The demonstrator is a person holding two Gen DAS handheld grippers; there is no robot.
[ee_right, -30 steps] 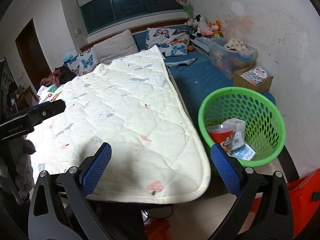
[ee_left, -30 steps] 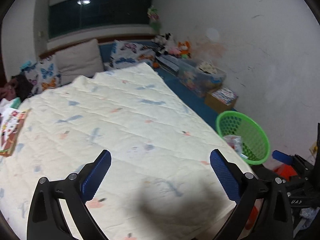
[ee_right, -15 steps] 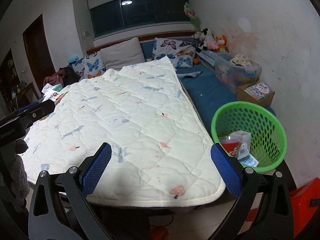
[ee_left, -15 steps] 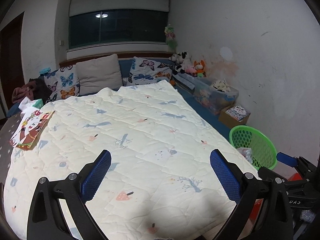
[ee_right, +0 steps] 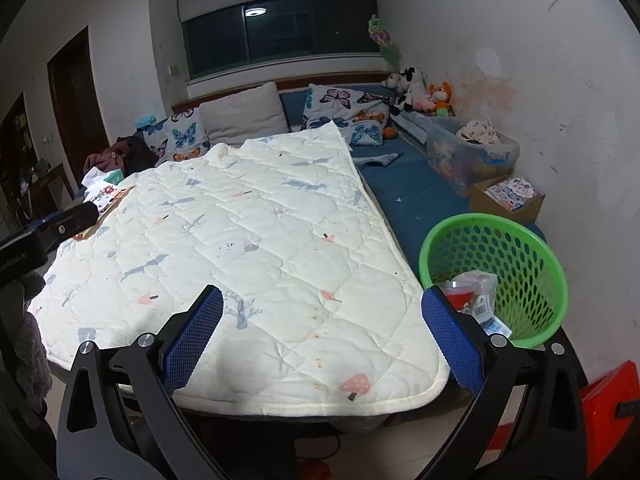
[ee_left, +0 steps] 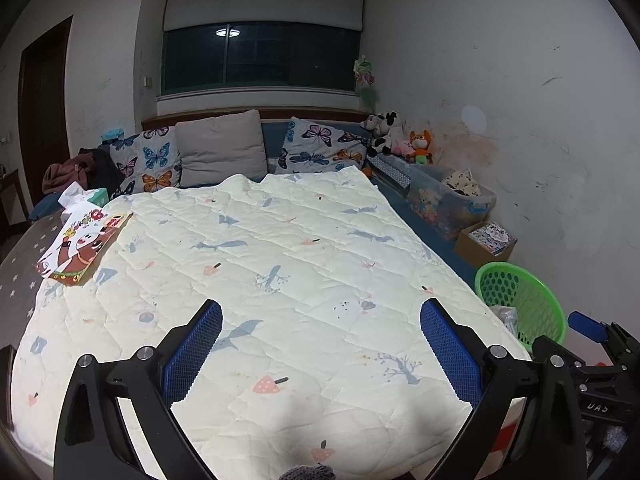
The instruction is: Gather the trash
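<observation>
A green mesh basket [ee_right: 520,248] stands on the floor by the bed's right side and holds several wrappers [ee_right: 476,292]; it also shows in the left wrist view [ee_left: 532,300]. My left gripper [ee_left: 320,344] is open and empty above the foot of the white quilt [ee_left: 280,264]. My right gripper [ee_right: 322,332] is open and empty above the quilt's near corner [ee_right: 280,240], with the basket just right of it. A colourful package [ee_left: 82,246] lies at the quilt's left edge. The right gripper shows at the right edge of the left wrist view [ee_left: 592,364].
Butterfly pillows [ee_left: 320,148] and a grey pillow [ee_left: 220,148] lie at the head. A clear storage bin [ee_right: 472,152] and a cardboard box [ee_right: 508,196] line the right wall. A tissue box [ee_left: 94,196] sits by clothes. A red object [ee_right: 608,408] stands on the floor.
Both grippers have pulled back and risen from the bed, so more of the room shows. The basket looks smaller and farther off. Both stay open and empty.
</observation>
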